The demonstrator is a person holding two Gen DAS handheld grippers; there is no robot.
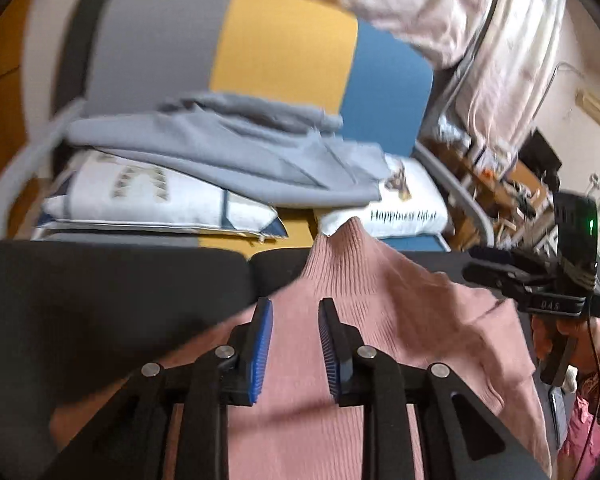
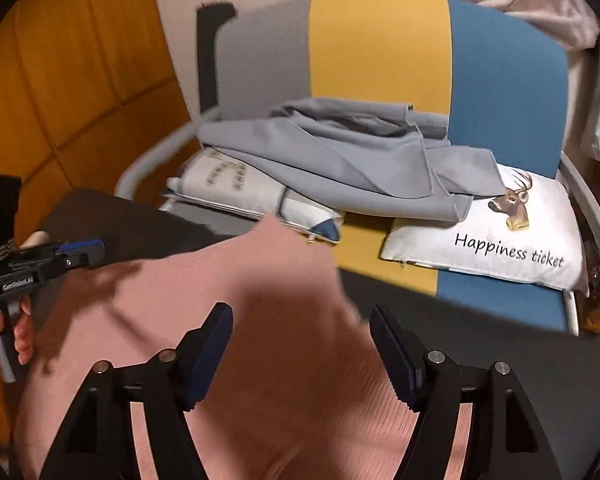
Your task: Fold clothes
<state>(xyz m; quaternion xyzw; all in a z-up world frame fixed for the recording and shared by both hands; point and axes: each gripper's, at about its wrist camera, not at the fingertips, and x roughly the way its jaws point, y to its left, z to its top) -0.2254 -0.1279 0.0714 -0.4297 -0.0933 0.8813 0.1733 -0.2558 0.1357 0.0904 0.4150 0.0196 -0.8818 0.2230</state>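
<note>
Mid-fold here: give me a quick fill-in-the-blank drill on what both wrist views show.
1. The knit garment under both claws is ____.
2. The grey cloth lies across two ____ on the chair.
3. The right claw's jaws stand ____, gripping nothing.
4. The animal on the printed cushion is a ____.

Missing words: pink; cushions; open; deer

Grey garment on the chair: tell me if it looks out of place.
The grey garment lies rumpled and unfolded across two cushions on the chair, one corner drooping over the deer print. The pink top looks tidier.
</note>
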